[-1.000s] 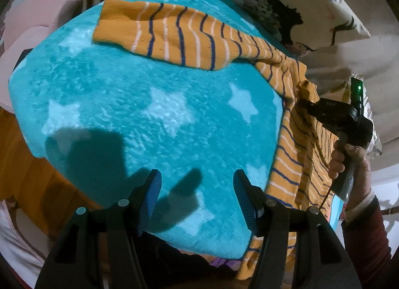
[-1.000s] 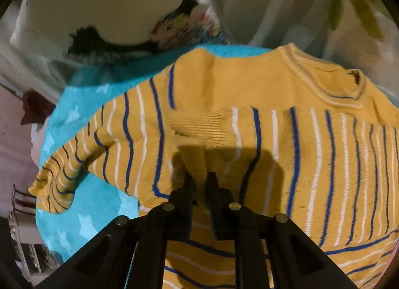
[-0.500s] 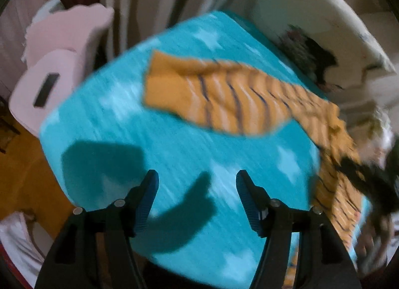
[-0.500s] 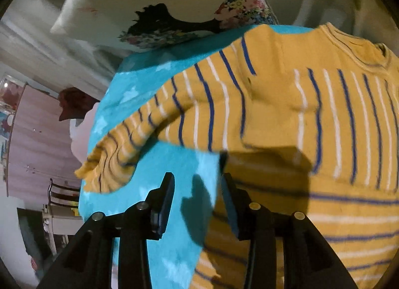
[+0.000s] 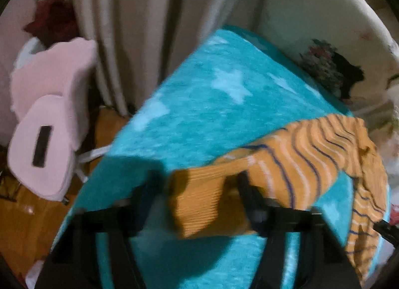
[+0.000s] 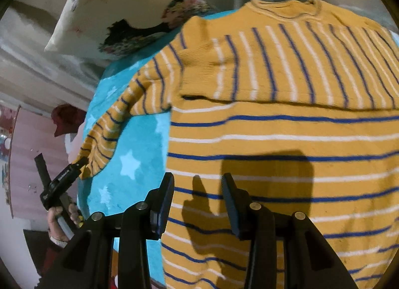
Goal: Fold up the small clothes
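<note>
Mustard-yellow knit sweater (image 6: 286,139) with blue and white stripes lies flat on the teal star-print blanket (image 6: 139,144), covering the blanket's right side in my right wrist view. Collar sits at the far edge. One sleeve is folded across the chest. The other sleeve (image 6: 117,119) stretches out left toward the blanket's left edge.

My left gripper (image 5: 199,189) has just been closing, and the ribbed cuff (image 5: 199,201) of that sleeve sits between its fingers. Frame is motion-blurred, so I can't read pad contact there. The right wrist view shows the same gripper's tips right at the cuff end, at the blanket's left edge, with my left hand (image 6: 62,216) on the handle below it.

My right gripper (image 6: 197,199) has its jaws spread, nothing between them. It hangs above the sweater's lower body near its left hem; shadow falls on the stripes.

Patterned pillow (image 6: 119,14) lies past the blanket's far edge. Pink chair (image 5: 47,127) and curtain (image 5: 139,27) stand off the left edge.
</note>
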### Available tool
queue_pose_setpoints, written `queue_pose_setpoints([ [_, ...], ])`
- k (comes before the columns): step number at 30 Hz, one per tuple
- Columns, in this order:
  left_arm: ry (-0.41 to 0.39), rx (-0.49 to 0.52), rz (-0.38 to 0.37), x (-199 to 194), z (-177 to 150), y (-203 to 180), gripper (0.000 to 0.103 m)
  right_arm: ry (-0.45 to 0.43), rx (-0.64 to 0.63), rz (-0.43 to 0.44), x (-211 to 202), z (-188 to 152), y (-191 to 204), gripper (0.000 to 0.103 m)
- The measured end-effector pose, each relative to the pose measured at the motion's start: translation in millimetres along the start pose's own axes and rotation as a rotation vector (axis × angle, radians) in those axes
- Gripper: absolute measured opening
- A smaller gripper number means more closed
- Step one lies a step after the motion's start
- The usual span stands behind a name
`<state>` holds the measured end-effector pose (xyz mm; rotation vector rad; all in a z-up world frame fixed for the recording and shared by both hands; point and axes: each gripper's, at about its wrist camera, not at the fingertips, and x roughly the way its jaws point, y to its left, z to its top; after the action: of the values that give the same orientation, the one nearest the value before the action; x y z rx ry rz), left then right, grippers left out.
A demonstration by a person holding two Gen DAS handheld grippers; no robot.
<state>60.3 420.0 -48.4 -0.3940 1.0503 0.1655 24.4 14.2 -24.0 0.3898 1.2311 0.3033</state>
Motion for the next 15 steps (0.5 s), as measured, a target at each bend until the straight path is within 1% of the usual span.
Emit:
queue_pose_setpoints([
  [1,0.028,-0.013,-0.045,0.5,4.8,0.8,0.007,-0.005,0.01,-0.01,-2.1,-0.9,-3.7,0.043],
  [2,0.05,-0.041,-0.103,-0.3,9.5,4.6,0.005,-0.01,0.022,-0.022,-3.8,-1.2,-7.4,0.043],
  [3,0.046,-0.062,-0.122,-3.6,14.8,8.4,0.005,-0.013,0.032,-0.03,-5.2,-1.3,-10.9,0.043],
  [5,0.039,-0.075,-0.118,-10.3,27.7,15.2,0.005,-0.023,0.055,-0.043,-7.5,-1.1,-17.1,0.043],
  [10,-0.015,-0.106,-0.025,-27.0,76.4,32.8,0.005,-0.046,0.075,-0.067,-15.5,-4.4,-24.9,0.043],
  [12,-0.012,-0.11,-0.024,-24.4,92.0,29.7,0.005,-0.052,0.083,-0.072,-18.0,-7.0,-26.9,0.043],
  [15,-0.014,-0.069,-0.002,-25.5,98.2,12.2,0.005,-0.058,0.089,-0.087,-22.7,-12.7,-30.4,0.043],
])
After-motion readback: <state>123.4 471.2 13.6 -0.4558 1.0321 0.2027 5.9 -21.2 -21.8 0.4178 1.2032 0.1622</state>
